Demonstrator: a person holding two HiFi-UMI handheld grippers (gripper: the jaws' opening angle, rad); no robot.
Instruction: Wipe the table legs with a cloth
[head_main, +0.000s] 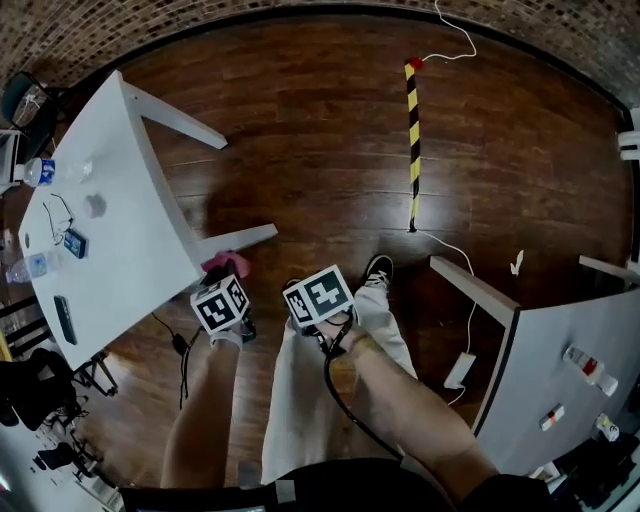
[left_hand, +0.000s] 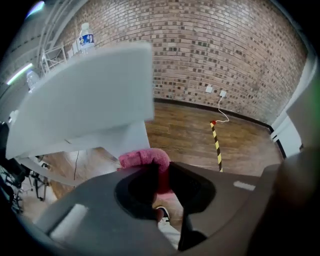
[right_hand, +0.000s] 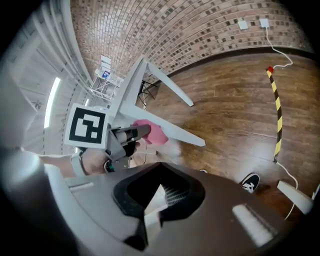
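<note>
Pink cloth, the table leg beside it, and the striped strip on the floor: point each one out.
pink cloth (left_hand: 144, 158): left gripper view, on its top fold.
table leg (head_main: 245, 238): head view, midway along it.
striped strip (head_main: 413, 140): head view, on its middle.

No legible text, labels or numbers anywhere

2 black-white marker cubes (head_main: 222, 304) (head_main: 320, 296), black cable (head_main: 335, 395), pale trousers (head_main: 300, 400), black-white sneaker (head_main: 377, 268).
</note>
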